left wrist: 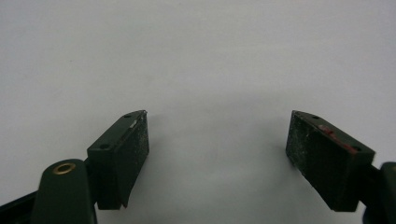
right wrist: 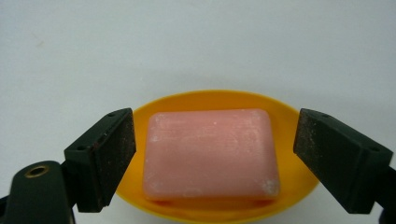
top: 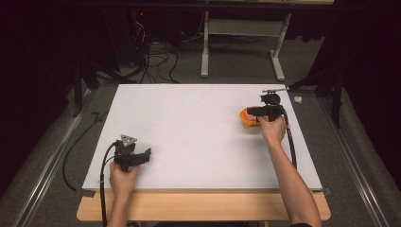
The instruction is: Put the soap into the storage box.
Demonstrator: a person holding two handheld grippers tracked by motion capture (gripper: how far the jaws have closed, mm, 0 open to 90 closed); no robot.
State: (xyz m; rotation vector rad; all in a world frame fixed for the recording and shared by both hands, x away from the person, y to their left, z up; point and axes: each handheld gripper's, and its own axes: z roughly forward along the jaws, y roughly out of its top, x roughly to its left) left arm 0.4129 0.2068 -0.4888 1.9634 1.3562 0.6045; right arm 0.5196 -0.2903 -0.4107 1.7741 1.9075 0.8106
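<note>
A pink bar of soap (right wrist: 211, 152) lies in a yellow oval dish (right wrist: 205, 99) on the white table. In the high view the dish (top: 245, 118) sits at the right side of the table, partly under my right gripper (top: 257, 112). That gripper (right wrist: 215, 149) is open, its jaws standing on either side of the soap without touching it. My left gripper (top: 142, 156) rests near the table's front left, held by a hand. In its own view the left gripper (left wrist: 217, 140) is open over bare white table.
The white board (top: 189, 132) lies on a wooden table whose front edge (top: 198, 208) shows below. Cables trail from both grippers. A table frame (top: 241, 42) and wires stand on the floor behind, and a small white scrap (top: 298, 99) lies beyond the far right corner.
</note>
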